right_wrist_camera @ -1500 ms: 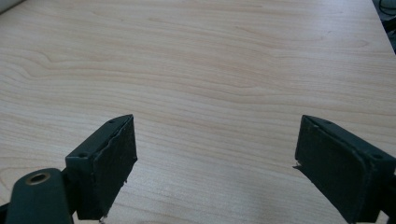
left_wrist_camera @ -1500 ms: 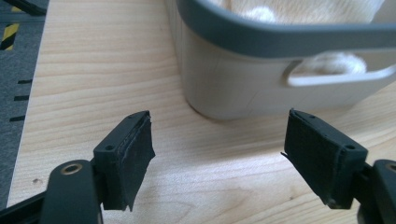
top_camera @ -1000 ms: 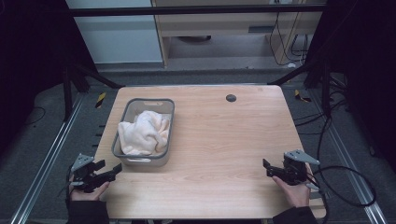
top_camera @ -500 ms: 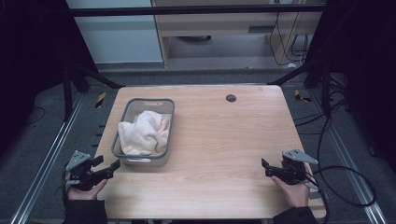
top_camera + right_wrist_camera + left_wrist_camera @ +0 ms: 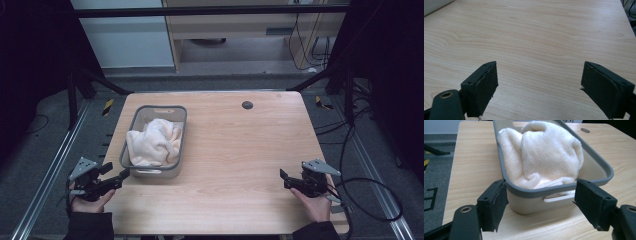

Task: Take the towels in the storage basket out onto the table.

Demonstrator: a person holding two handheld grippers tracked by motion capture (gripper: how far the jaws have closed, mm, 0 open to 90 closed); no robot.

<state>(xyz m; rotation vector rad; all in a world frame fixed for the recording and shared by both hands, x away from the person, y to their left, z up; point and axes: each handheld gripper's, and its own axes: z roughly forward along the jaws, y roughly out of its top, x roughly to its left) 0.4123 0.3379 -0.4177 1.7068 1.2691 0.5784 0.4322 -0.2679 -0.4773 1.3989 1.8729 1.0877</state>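
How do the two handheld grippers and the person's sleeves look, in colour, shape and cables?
Both the left gripper and the right gripper are black, each topped by a grey three-cornered plate. Their jaws are flat, rectangular black pads with worn edges and brass-ringed holes at the base. A black cable loops from the right gripper. The sleeves are dark.

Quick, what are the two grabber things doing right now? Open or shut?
Left gripper: open, holding nothing, jaws pointed at the near end of the grey tub.
Right gripper: open, empty, over bare table.
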